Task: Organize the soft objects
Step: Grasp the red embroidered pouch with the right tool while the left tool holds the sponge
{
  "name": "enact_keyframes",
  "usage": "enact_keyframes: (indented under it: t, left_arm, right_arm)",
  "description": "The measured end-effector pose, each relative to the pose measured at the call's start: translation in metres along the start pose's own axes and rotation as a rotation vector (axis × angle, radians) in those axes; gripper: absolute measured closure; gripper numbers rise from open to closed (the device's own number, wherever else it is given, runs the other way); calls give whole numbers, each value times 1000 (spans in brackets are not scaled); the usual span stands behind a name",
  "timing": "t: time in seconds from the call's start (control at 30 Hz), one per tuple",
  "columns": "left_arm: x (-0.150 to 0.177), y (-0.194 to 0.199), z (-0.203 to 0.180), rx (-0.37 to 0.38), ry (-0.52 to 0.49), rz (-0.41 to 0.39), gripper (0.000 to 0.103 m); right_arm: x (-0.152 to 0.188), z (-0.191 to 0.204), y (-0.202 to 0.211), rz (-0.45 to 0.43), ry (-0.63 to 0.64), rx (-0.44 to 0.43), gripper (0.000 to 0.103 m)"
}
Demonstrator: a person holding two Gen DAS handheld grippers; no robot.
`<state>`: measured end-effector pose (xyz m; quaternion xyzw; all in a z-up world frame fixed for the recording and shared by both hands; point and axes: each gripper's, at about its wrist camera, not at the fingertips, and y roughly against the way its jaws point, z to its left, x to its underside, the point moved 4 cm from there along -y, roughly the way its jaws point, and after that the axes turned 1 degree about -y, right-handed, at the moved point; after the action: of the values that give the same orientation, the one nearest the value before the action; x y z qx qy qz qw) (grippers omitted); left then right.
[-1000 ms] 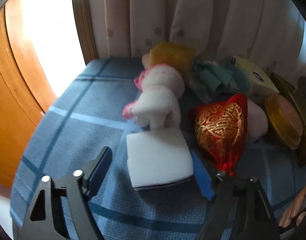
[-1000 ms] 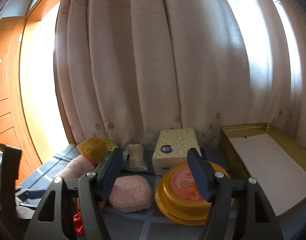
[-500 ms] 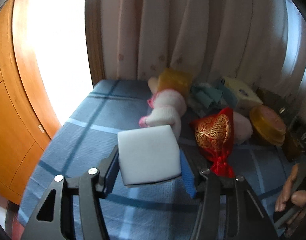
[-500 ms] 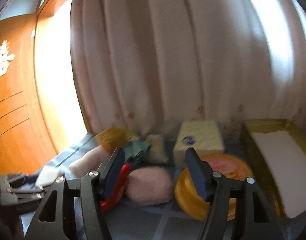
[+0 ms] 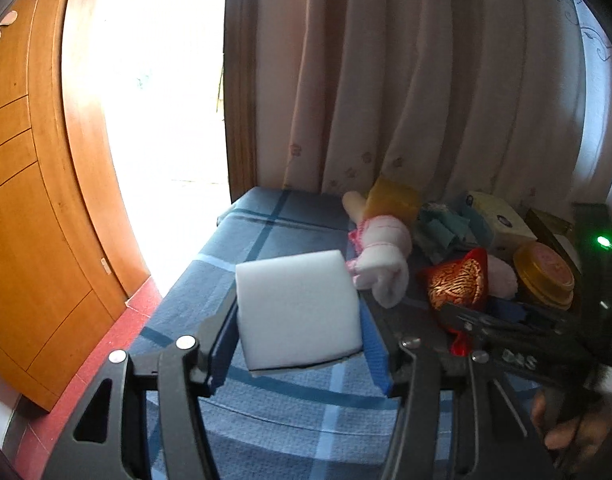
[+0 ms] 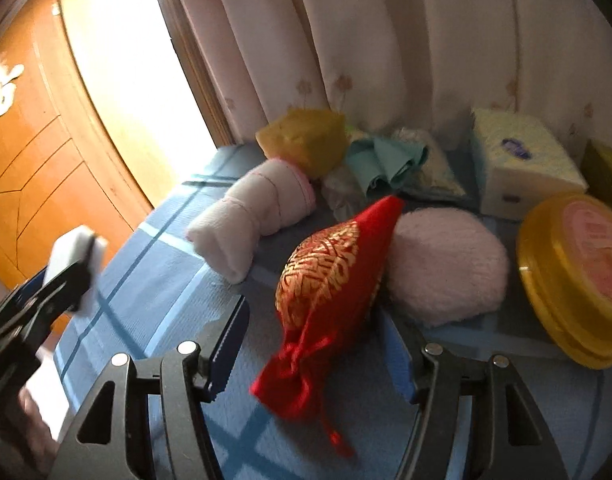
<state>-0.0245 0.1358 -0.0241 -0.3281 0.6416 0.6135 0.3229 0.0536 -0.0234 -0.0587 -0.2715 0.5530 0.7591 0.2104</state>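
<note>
My left gripper (image 5: 300,344) is shut on a white foam sponge (image 5: 296,306) and holds it above the blue checked cloth (image 5: 266,408). The sponge also shows at the left of the right wrist view (image 6: 72,250). My right gripper (image 6: 317,356) is open, its fingers on either side of a red and gold pouch (image 6: 325,288) that lies on the cloth. Beside the pouch lie a pink fluffy pad (image 6: 445,264), a rolled white and pink towel (image 6: 250,216), a yellow sponge (image 6: 306,140) and a crumpled green cloth (image 6: 385,160).
A tissue box (image 6: 521,160) and a yellow round tin (image 6: 577,276) stand at the right. A gold box edge (image 6: 605,168) shows at the far right. Curtains hang behind. A wooden cabinet (image 5: 30,208) stands at the left, past the cloth's edge.
My left gripper has shut on the white sponge and lifted it off the cloth. My right gripper has dropped and moved left, over the red pouch.
</note>
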Motion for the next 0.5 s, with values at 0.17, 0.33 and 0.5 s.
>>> enact_keyframes:
  t: [0.17, 0.33, 0.5]
  left_arm:
    - [4, 0, 9, -13, 13, 6, 48]
    - [6, -1, 13, -22, 21, 13, 48]
    - [4, 1, 4, -9, 12, 4, 48]
  right_arm:
    - [-14, 3, -26, 37, -12, 22, 69]
    - [-13, 5, -19, 30, -18, -41, 80]
    - [-2, 7, 22, -69, 9, -112, 82]
